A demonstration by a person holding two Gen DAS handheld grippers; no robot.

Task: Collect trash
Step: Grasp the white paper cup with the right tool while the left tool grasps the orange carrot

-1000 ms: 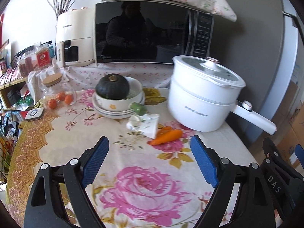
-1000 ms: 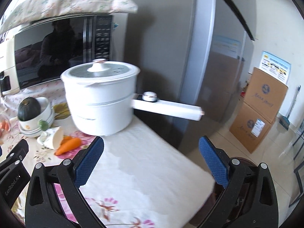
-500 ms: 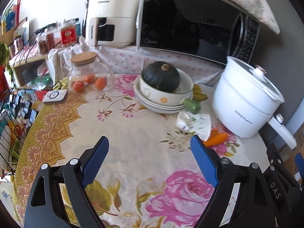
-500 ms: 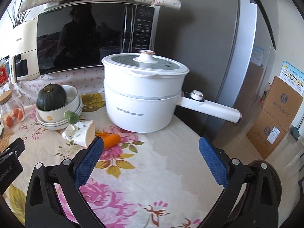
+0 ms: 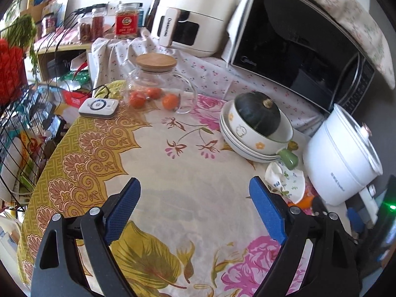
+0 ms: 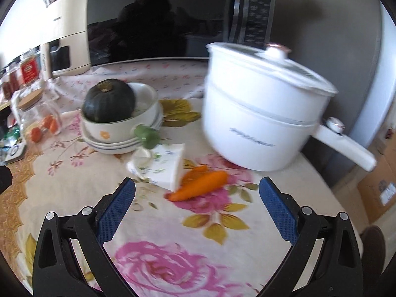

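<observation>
A crushed white paper cup (image 6: 163, 167) with a green print lies on its side on the flowered tablecloth, an orange carrot (image 6: 198, 189) touching its right edge. In the left wrist view the same paper cup (image 5: 284, 182) lies past the right finger, with the carrot (image 5: 305, 201) mostly hidden behind it. My right gripper (image 6: 197, 185) is open, a short way in front of the cup and carrot, nothing between its fingers. My left gripper (image 5: 195, 185) is open over bare cloth, left of the cup.
A white electric pot (image 6: 262, 118) with a long handle stands right of the cup. Stacked bowls (image 6: 118, 133) hold a dark green squash (image 6: 109, 101). A glass jar (image 5: 158, 86) with tomatoes, a remote (image 5: 99, 105), a microwave (image 5: 297, 49) and an air fryer (image 5: 195, 14) stand behind. The table edge (image 6: 329, 193) drops off at right.
Both grippers swung leftward across the table. The right view now faces the cup and carrot from closer; the left view turned away from them toward the jar and shelf. Both stayed open.
</observation>
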